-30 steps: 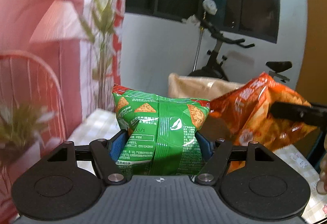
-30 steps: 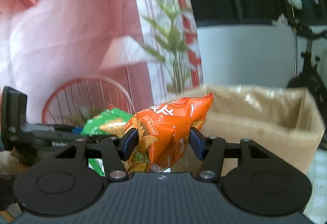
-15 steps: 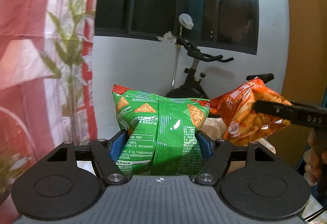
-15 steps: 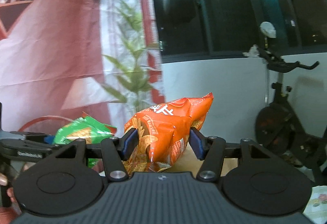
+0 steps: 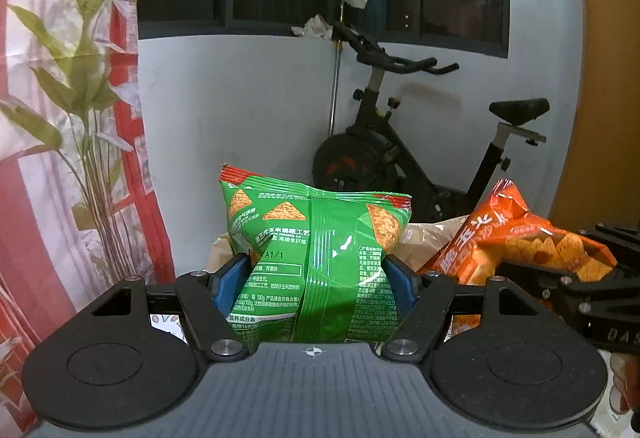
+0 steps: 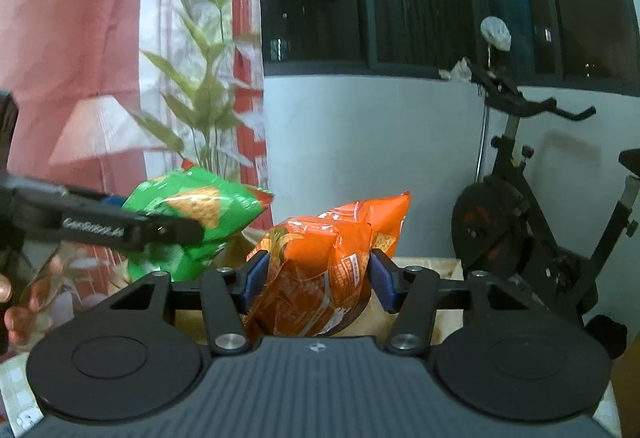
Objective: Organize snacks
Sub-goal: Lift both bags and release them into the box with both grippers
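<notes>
- while its blue pads squeeze the lower half, the left gripper [image 5: 316, 284] carries the green chip bag [image 5: 316, 250] upright, long axis vertical, crimped top up.
- the right gripper [image 6: 316, 284], angled slightly downward, pinches the orange chip bag [image 6: 320, 270] upright, top corner leaning right.
- both bags hang above a brown paper bag [image 5: 428, 234].

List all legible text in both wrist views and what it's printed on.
"A1/1": back of the green crinkly chip bag.
"GenRobot.AI", slightly blurred: side of the black left gripper.
"DAS", cut off at the frame edge: body of the black right gripper.
Chinese print on the green bag and the orange chip bag: too small or creased to read.
</notes>
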A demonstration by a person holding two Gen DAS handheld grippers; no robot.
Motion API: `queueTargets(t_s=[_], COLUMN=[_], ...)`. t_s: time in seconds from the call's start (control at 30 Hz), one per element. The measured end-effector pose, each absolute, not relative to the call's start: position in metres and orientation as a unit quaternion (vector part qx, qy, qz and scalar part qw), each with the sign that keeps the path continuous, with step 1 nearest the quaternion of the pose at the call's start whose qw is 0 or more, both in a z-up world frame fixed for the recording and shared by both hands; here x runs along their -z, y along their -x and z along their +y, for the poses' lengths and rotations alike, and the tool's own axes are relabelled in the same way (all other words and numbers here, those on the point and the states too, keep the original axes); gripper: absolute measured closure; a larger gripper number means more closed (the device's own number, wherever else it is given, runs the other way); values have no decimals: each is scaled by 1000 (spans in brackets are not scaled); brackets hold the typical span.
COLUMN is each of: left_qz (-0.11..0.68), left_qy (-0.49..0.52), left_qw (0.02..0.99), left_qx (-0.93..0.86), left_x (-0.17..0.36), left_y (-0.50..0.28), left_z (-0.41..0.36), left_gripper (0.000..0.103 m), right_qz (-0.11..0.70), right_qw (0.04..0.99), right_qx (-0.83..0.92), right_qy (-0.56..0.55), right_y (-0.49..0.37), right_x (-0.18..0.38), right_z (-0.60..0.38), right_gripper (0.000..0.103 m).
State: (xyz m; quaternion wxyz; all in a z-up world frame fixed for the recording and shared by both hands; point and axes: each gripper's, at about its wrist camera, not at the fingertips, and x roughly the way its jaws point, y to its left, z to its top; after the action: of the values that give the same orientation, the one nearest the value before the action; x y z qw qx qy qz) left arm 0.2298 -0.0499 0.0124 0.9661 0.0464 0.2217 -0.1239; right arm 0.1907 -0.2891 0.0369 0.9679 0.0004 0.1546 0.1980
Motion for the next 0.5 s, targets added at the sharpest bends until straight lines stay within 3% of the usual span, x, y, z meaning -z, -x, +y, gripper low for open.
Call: queueTargets(t_s=[0.33, 0.5], left_qz=[239, 250], left_qy=[-71, -74], left_qw=[961, 958], left_qx=[119, 115], left_x=[-2, 3], left_y=[-252, -255], left_z=[-62, -59], left_gripper=[27, 18], right_qz=[181, 212], right_qw=[966, 961], right_qx=[-186, -179], right_qy=[-9, -18], right_y=[-212, -222], right_x=[-22, -17], right_z=[-288, -285], right_gripper=[47, 44])
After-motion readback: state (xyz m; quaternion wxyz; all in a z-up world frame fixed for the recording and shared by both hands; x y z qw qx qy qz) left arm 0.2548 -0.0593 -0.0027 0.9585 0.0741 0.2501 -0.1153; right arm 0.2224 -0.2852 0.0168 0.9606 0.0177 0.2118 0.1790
